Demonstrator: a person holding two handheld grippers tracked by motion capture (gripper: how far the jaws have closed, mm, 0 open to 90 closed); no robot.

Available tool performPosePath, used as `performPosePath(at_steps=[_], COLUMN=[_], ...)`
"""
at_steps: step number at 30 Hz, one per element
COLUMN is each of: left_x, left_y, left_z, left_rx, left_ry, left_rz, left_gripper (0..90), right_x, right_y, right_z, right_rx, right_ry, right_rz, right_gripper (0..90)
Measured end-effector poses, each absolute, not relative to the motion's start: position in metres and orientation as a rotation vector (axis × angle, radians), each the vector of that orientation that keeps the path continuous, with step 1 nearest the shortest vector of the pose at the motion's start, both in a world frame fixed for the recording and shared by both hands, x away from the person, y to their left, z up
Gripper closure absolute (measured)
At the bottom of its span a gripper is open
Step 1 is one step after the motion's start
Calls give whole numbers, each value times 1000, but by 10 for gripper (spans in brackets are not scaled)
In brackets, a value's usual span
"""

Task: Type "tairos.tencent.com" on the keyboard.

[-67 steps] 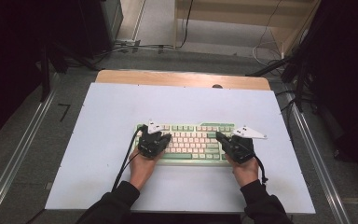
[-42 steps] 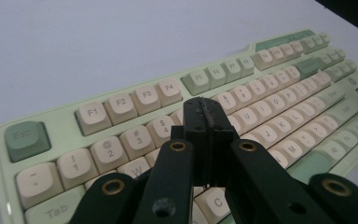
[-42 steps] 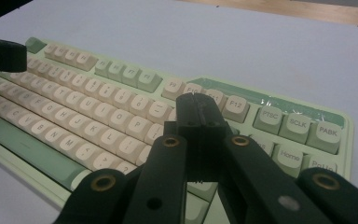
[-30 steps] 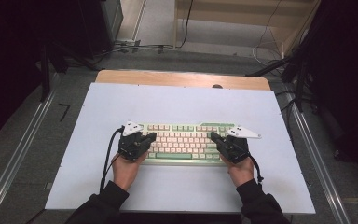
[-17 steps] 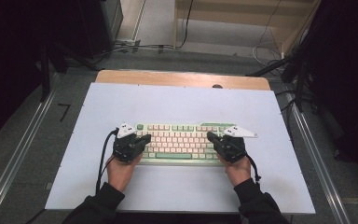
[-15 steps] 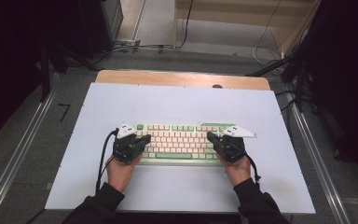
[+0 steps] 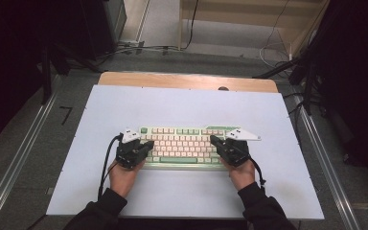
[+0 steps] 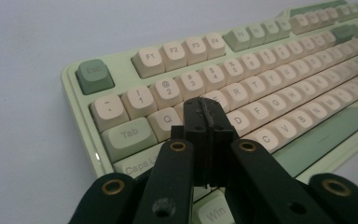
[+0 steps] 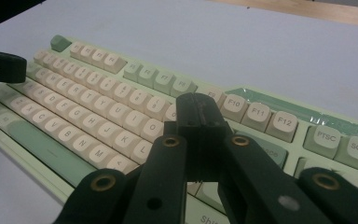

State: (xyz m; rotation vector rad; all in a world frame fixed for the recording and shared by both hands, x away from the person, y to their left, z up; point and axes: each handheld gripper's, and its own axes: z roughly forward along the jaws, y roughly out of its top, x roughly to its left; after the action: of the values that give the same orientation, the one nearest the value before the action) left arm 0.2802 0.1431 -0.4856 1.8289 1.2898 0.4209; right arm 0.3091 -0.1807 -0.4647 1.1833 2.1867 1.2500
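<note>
The keyboard (image 7: 184, 146) is lying on the white table (image 7: 182, 105), near its front edge. The left gripper (image 8: 206, 112) is hovering over the keyboard's left end — jaws pressed together, empty; the right gripper (image 9: 199, 109), likewise closed, is hovering over its right end.

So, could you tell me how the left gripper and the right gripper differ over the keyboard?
The left gripper sits over the keyboard's left end, near the W key; the right gripper sits over its right side, near the P key. The left one's cable loops wide across the table; the right one's stays by the wrist. Both are shut, holding nothing.
</note>
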Motion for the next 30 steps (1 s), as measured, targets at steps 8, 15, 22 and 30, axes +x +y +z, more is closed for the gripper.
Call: performPosePath(at_steps=[8,15,22,30], left_x=[281,282,282,282], left_y=[142,143,141,139], left_z=[-489,-490,-491,-493], left_rx=[1840,1841,1849,1867], left_ry=[1297,1302,1300,1302], left_rz=[426,432,439,445], left_gripper=[900,900,900,900], right_x=[309,309,309,309], right_y=[-179,-180,-180,-180], right_z=[-465,-464,-464,-463], right_rx=[1175,1178,1180,1178], right_ry=[2189,2186,2185,2183], right_rz=[1252,1252,1253,1257], right_gripper=[872,872,873,872])
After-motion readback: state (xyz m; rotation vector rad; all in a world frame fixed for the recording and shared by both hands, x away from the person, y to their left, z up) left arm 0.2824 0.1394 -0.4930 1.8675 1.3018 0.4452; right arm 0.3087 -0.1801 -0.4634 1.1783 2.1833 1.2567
